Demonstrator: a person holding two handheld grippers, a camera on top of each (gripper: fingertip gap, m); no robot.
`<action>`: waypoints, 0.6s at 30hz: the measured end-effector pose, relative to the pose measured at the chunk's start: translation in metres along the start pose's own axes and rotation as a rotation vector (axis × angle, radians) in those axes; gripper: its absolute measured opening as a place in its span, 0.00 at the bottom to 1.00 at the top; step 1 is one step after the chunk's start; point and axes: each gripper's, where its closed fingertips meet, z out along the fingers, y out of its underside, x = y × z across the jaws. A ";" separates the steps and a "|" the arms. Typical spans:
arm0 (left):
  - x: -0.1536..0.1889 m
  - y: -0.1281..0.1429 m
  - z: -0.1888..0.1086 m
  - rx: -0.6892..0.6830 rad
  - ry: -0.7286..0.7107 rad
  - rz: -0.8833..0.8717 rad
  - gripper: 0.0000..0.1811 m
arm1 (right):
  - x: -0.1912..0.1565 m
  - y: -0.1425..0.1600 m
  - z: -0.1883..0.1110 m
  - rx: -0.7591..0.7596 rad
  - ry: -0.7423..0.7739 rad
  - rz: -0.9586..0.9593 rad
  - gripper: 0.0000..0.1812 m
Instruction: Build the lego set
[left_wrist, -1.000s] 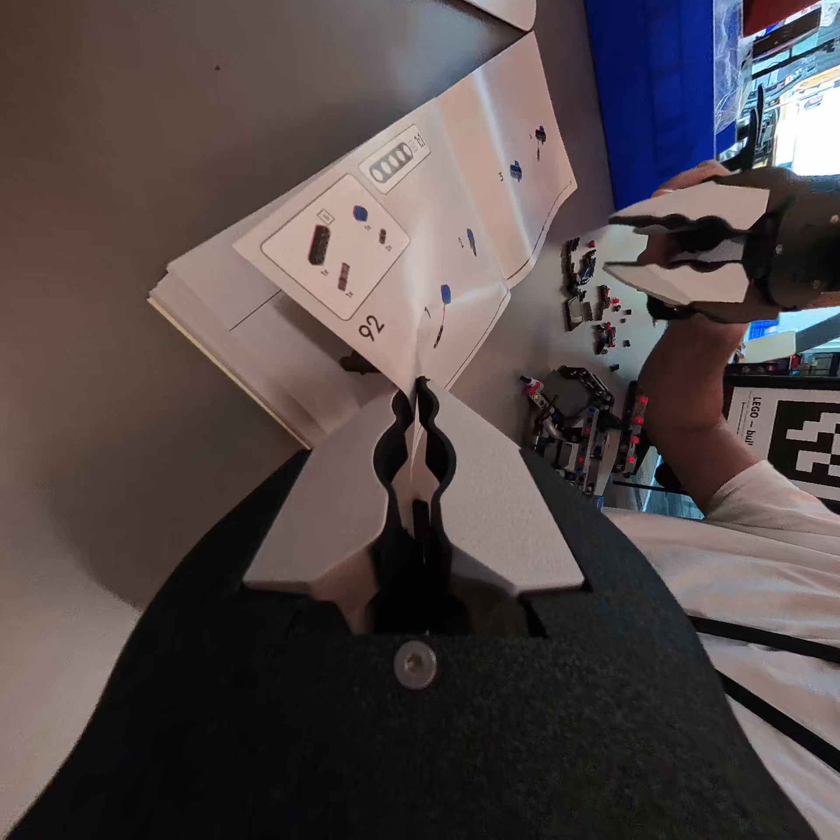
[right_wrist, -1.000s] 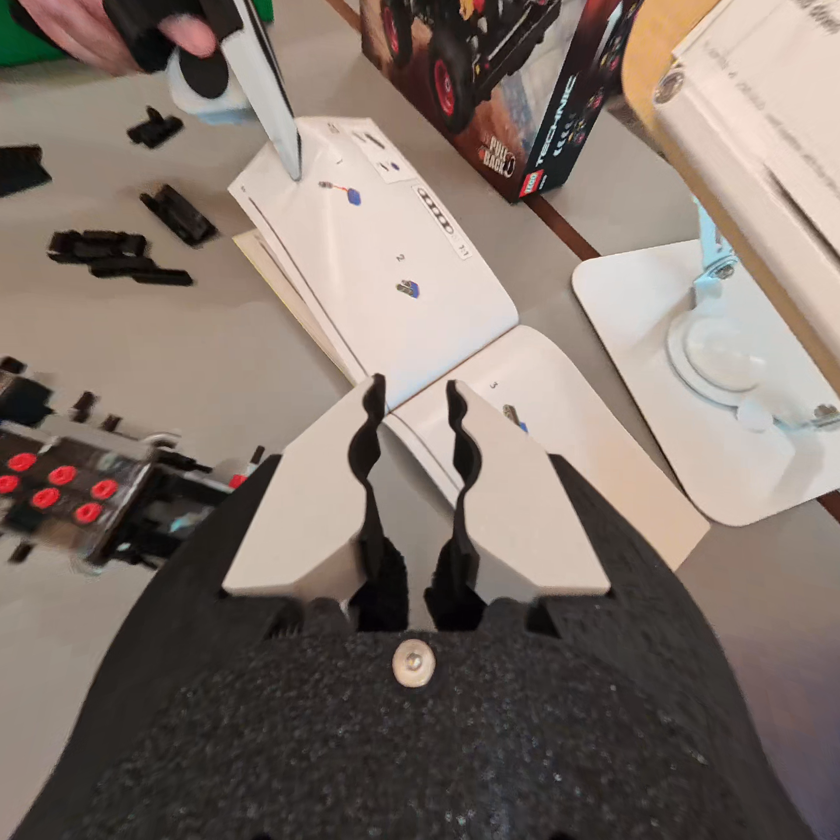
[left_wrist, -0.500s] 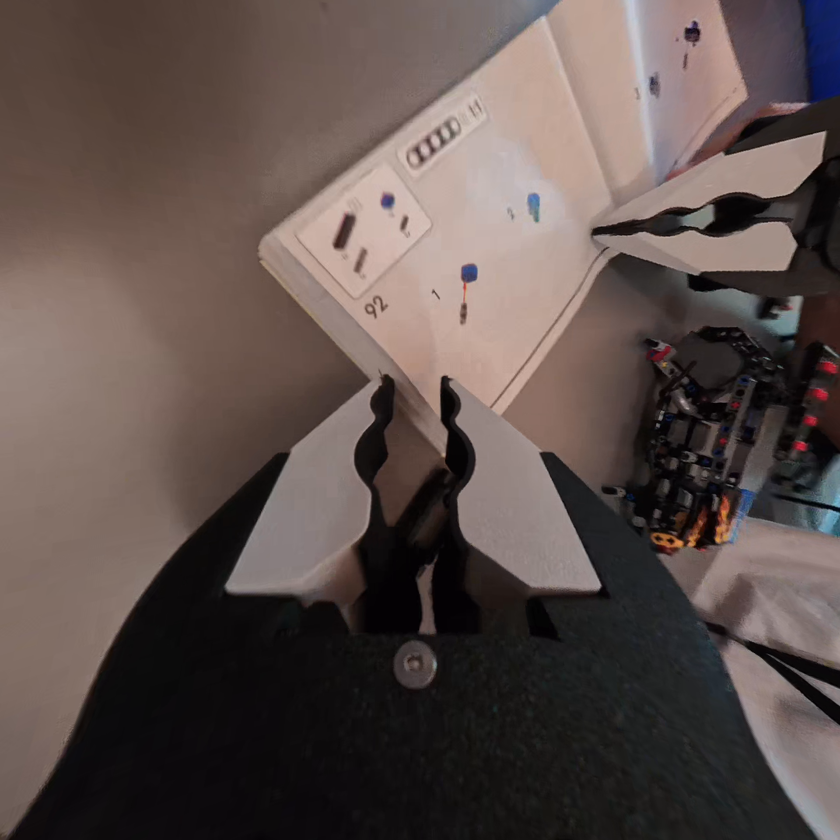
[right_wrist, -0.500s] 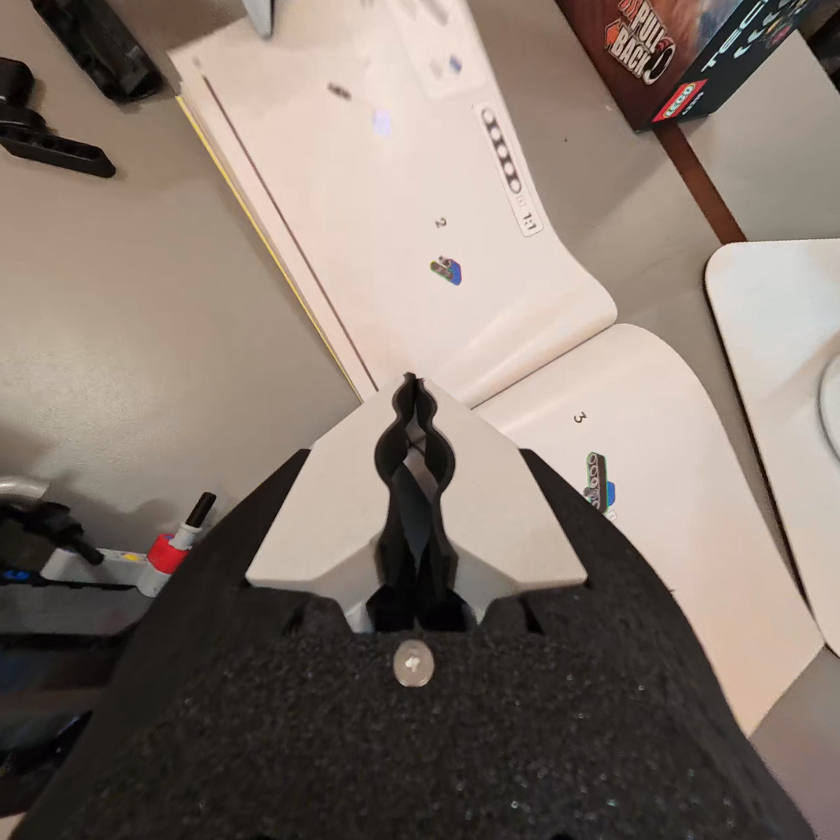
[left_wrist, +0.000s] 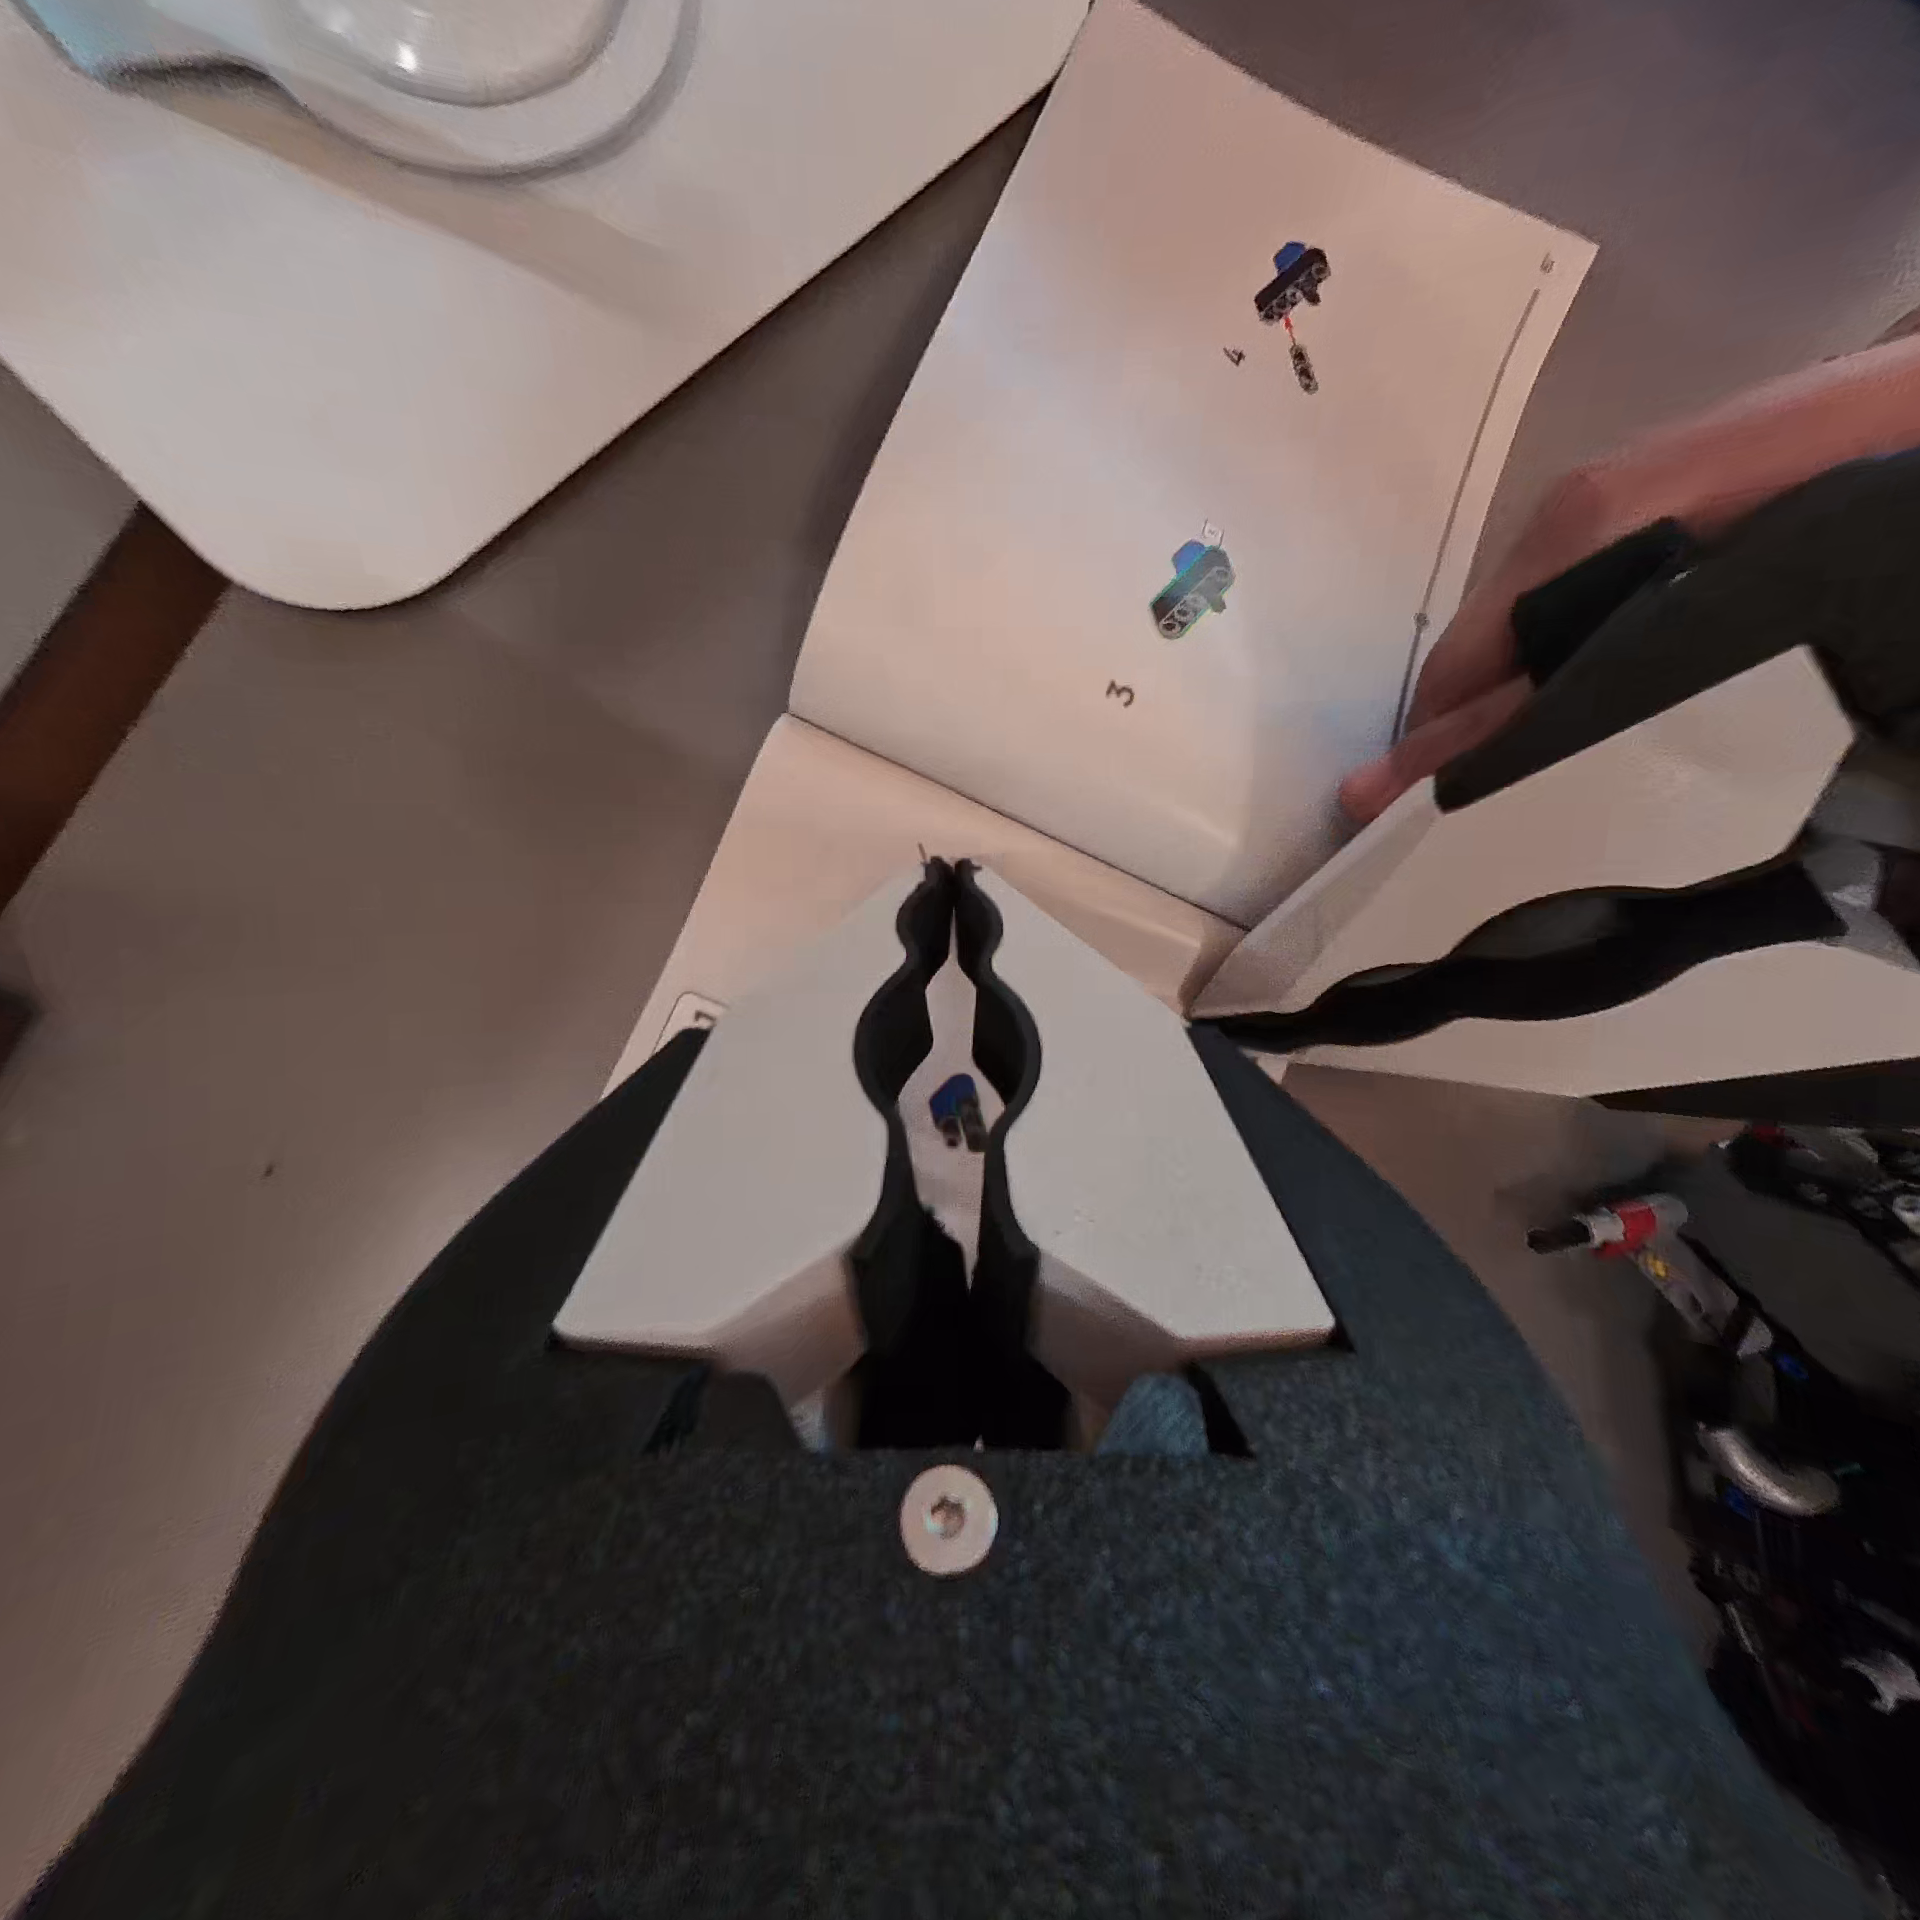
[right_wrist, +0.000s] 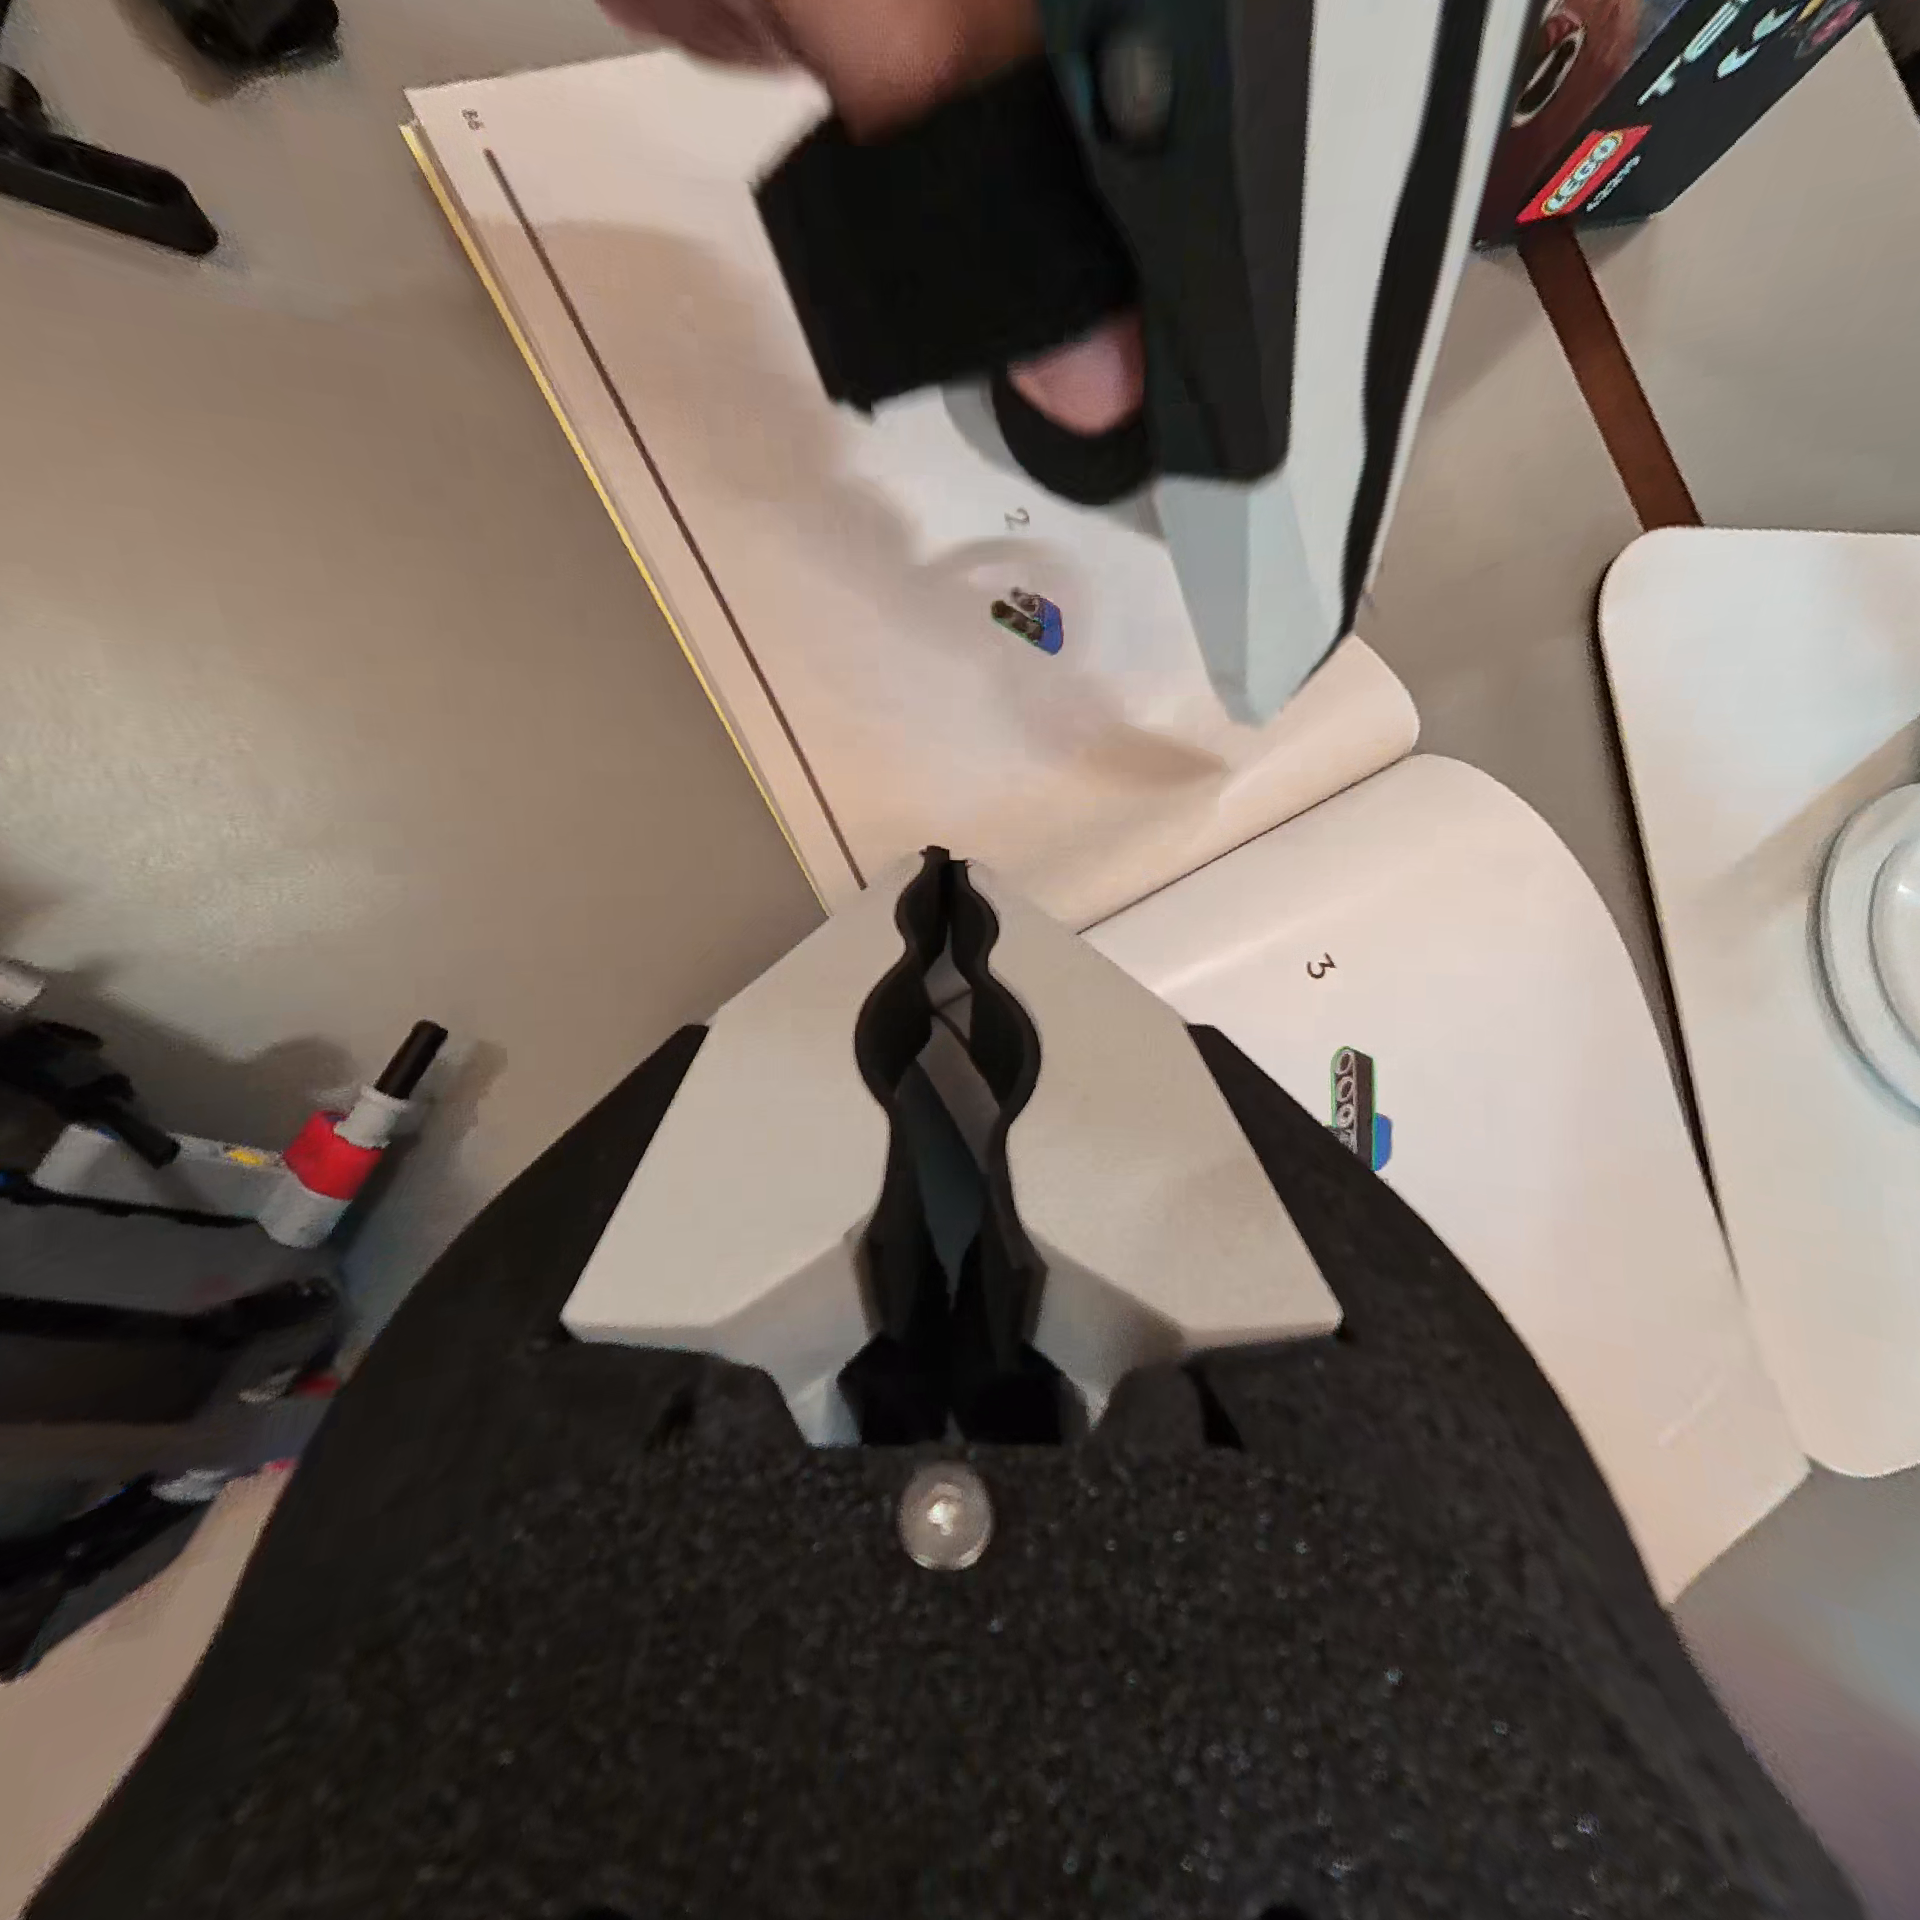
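Both jaws pinched together over open instruction booklet (right_wrist: 1039, 769), white stand base (left_wrist: 343, 312) beside, lego model (right_wrist: 156, 1226) near

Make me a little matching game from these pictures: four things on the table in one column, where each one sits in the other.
Things
1. instruction booklet
2. set box
3. half-built model
4. white base plate

Places, seen in the right wrist view
A. left edge
B. top right corner
C. right edge
D. centre, lying open

Pairs: 1-D, 2-B, 3-A, 4-C

Soft indoor light, motion blur, fisheye edges
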 end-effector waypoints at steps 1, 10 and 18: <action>0.001 0.004 0.008 -0.023 0.014 -0.005 0.00 | 0.001 0.001 -0.001 0.010 -0.007 0.007 0.00; 0.001 0.009 0.013 0.039 0.035 -0.035 0.00 | 0.001 0.004 -0.002 0.001 -0.011 0.061 0.00; 0.040 0.024 -0.148 0.264 0.004 0.070 0.14 | 0.020 -0.031 -0.072 0.221 0.077 0.219 0.03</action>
